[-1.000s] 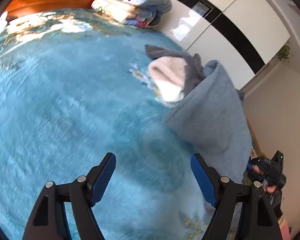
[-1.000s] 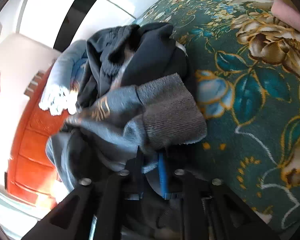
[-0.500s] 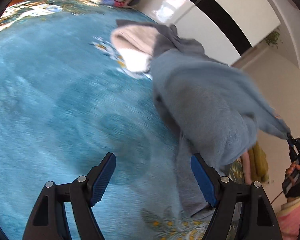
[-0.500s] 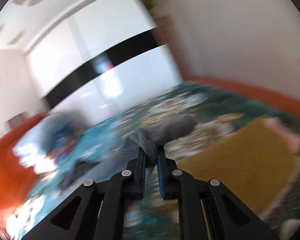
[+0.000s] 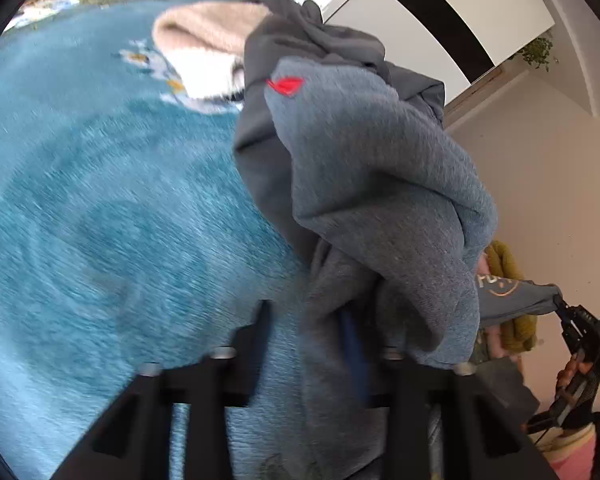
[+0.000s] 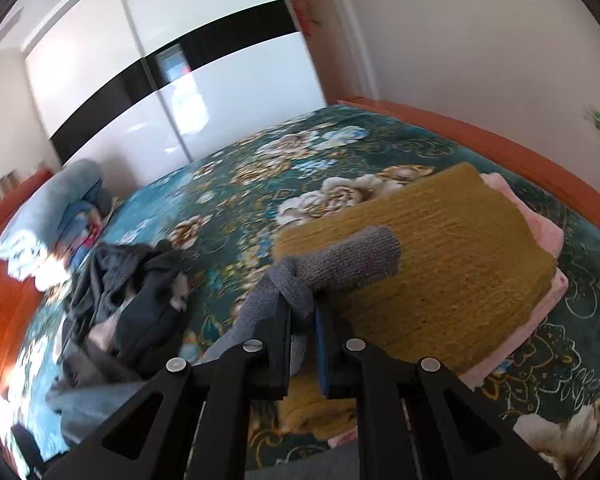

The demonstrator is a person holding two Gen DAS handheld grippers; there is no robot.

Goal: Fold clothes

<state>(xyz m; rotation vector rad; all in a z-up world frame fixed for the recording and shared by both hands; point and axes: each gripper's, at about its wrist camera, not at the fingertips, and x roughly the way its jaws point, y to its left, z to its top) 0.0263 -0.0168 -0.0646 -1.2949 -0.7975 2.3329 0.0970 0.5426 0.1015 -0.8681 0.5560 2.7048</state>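
Left tool (image 5: pixel 312 344): fingers partly closed with grey-blue fabric lying between them; motion blur hides whether the pads press the cloth, so its grip cannot be told.
Right tool (image 6: pixel 303 320): fingers drawn together and clamped on the ribbed cuff (image 6: pixel 352 258) of the grey-blue sweatshirt (image 5: pixel 380 184).
Grey-blue sweatshirt: lifted above the bed; in the left wrist view it hangs bunched in the right half of the frame, and one end stretches taut to the right tool (image 5: pixel 576 328) at the far right.
Sweatshirt markings: a small red patch (image 5: pixel 286 85) near the top; orange print (image 5: pixel 496 284) on the stretched part.
Ribbed cuff: protrudes forward past the right tool tips, over the mustard knit (image 6: pixel 440 256).
Mustard knit: folded, resting on a folded pink garment (image 6: pixel 540 232) on the bed.
Bed cover (image 6: pixel 236 192): teal with a floral pattern.
Dark clothes pile (image 6: pixel 128 288): unfolded, on the bed to the left of the right tool.
Cream fleece item (image 5: pixel 208 44): on the bed, beyond the sweatshirt.
Rolled blue bedding (image 6: pixel 48 208): at the far end of the bed, near the wardrobe (image 6: pixel 172 72).
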